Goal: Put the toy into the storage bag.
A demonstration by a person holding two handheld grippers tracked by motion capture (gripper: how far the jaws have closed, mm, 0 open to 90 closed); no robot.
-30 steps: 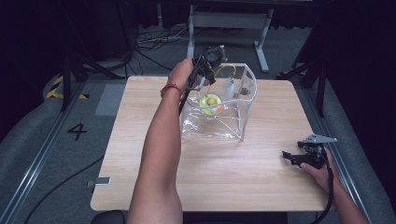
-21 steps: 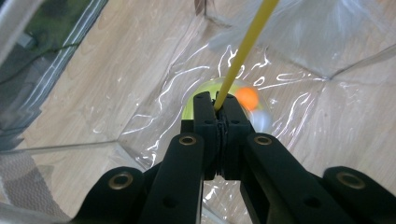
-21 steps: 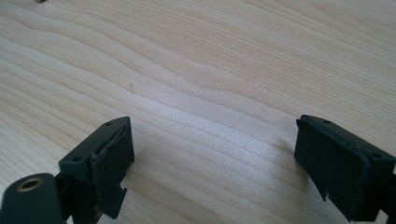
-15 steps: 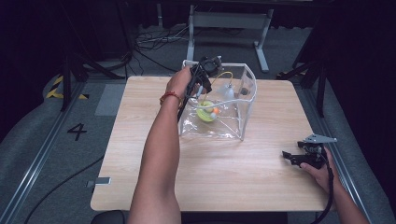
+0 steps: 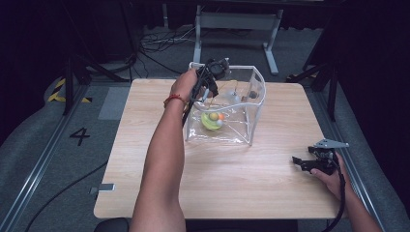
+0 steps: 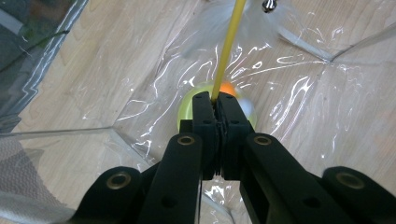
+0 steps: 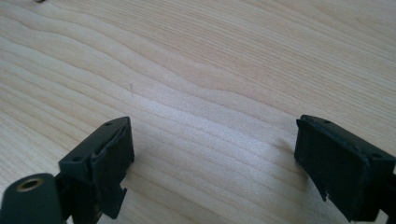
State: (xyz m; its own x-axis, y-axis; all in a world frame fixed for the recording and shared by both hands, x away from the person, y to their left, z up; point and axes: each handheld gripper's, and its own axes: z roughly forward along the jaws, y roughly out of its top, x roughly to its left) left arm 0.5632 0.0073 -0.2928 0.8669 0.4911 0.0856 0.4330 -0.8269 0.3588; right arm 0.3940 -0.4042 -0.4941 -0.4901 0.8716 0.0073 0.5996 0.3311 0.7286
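Wooden table (image 5: 145, 159) on grey floor (image 5: 43, 159); dark surroundings.

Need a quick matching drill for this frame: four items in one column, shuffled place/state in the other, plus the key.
Column 1
1. left claw
2. right claw
3. clear plastic box
4. green toy with small balls

Column 2
A. lies on the floor of the box
B. open, over bare wooden table near its right edge
C. shut on a thin yellow stick
D. stands at the far middle of the table

Pairs: 1-C, 2-B, 3-D, 4-A
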